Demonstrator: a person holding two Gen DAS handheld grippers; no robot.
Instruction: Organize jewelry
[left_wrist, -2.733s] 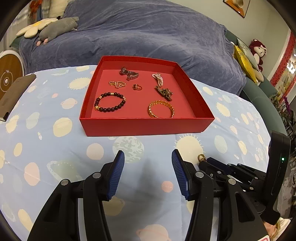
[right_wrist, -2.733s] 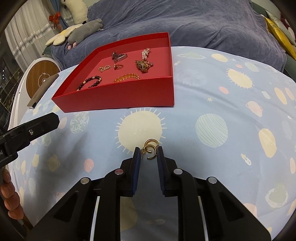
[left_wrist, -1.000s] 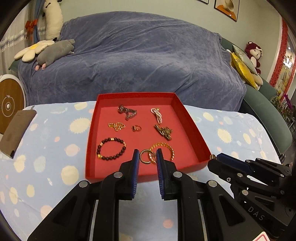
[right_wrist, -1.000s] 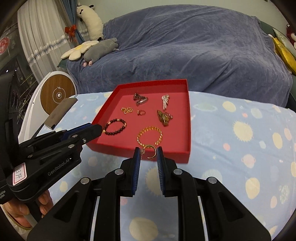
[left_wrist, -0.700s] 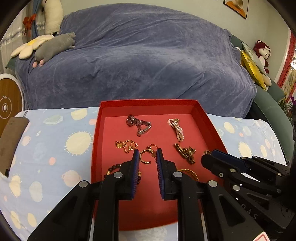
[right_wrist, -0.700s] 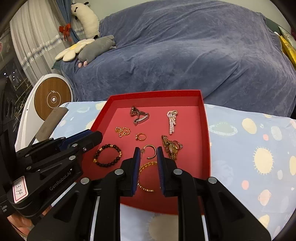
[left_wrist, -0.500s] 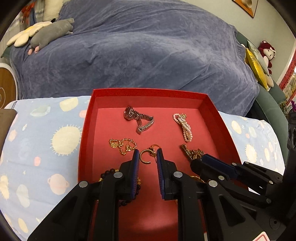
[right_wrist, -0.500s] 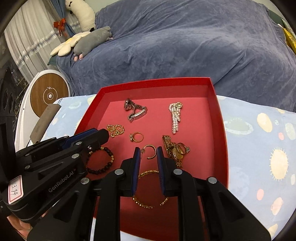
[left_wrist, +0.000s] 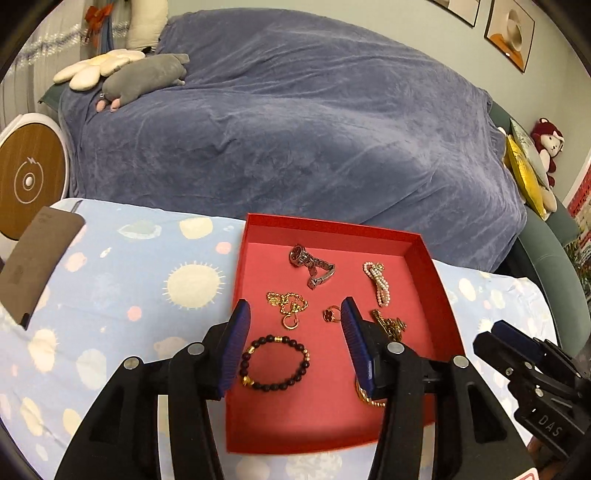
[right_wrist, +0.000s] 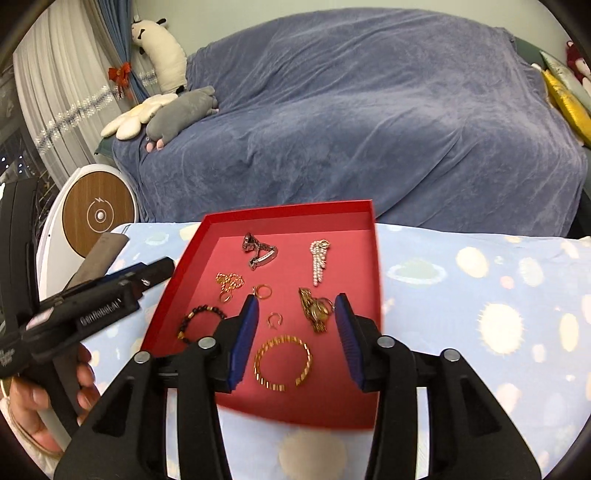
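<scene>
Both claws stand wide apart and carry nothing. The left claw hangs over the near-left part of the red tray; the right claw hangs over its near middle.

Progress, as a judgement: the collecting looks close to finished. Every piece of jewelry in view lies inside the tray, and none shows on the planet-print cloth of the surface in either view. What may remain is tidying the spacing, or a piece out of frame; I cannot tell.

Tray contents, spread on the flat red floor, mostly apart:
- far: silver watch, pearl piece
- middle left: gold chain with a small gold hoop earring touching its near end
- middle: gold ring, open hoop earring between the right claw's fingers
- middle right: tangled gold cluster
- near: dark bead bracelet left, gold bangle right

All pieces small, thin, bright metal, lying flat.
</scene>
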